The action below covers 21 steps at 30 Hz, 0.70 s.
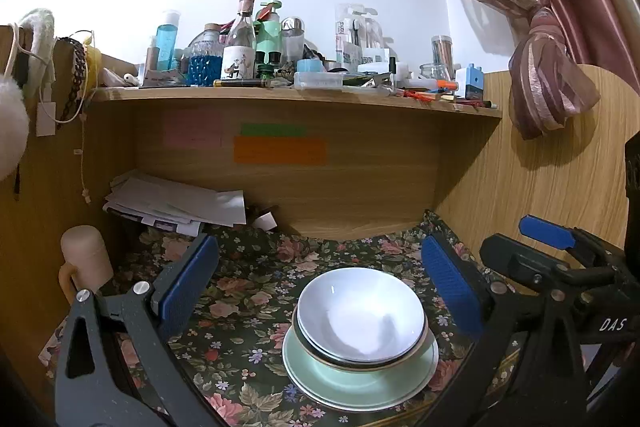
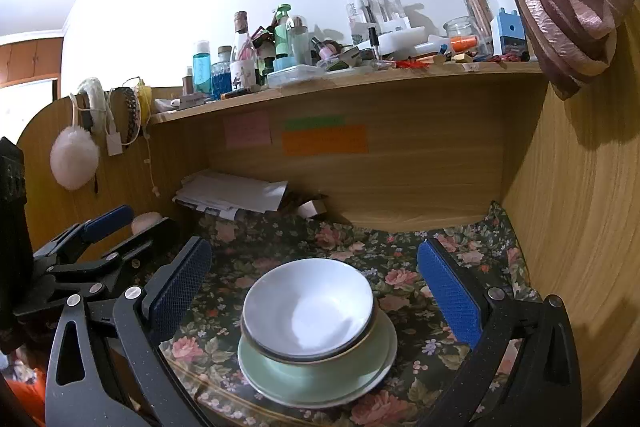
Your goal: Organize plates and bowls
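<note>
Left wrist view: white bowls [image 1: 360, 315] nested on pale green plates [image 1: 360, 383]; both tongs wide, empty.

Home bedroom: toiletry-cluttered desk shelf [image 1: 296, 97]

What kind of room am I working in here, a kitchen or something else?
Probably a bedroom desk nook, not a kitchen: a wooden shelf crowded with toiletry bottles, sticky notes on the back panel, and a tied pink curtain.
</note>
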Tool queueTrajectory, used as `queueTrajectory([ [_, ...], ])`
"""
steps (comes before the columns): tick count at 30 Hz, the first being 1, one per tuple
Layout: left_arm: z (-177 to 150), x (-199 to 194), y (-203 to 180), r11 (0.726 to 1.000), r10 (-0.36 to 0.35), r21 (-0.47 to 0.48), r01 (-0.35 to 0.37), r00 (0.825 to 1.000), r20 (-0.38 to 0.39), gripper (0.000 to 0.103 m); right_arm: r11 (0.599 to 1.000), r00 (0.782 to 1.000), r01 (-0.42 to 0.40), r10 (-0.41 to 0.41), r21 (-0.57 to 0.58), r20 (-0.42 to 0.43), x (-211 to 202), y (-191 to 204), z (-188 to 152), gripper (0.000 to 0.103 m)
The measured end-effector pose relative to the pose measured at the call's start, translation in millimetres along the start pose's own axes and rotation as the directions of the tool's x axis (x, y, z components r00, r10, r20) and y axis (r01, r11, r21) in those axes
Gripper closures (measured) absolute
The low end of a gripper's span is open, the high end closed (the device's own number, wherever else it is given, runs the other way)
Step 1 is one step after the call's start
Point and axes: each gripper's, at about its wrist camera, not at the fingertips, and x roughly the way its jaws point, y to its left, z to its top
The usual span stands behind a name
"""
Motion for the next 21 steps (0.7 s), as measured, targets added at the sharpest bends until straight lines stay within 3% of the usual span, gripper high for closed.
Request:
queueTrajectory([
  [21,-0.5,5.4,-0.2,1.000,0.001,-0.009,-0.001,1.000,-0.008,0.000,1.000,1.000,-0.008,0.008,0.001,0.000,2.1,-1.4,0.4,0.000],
])
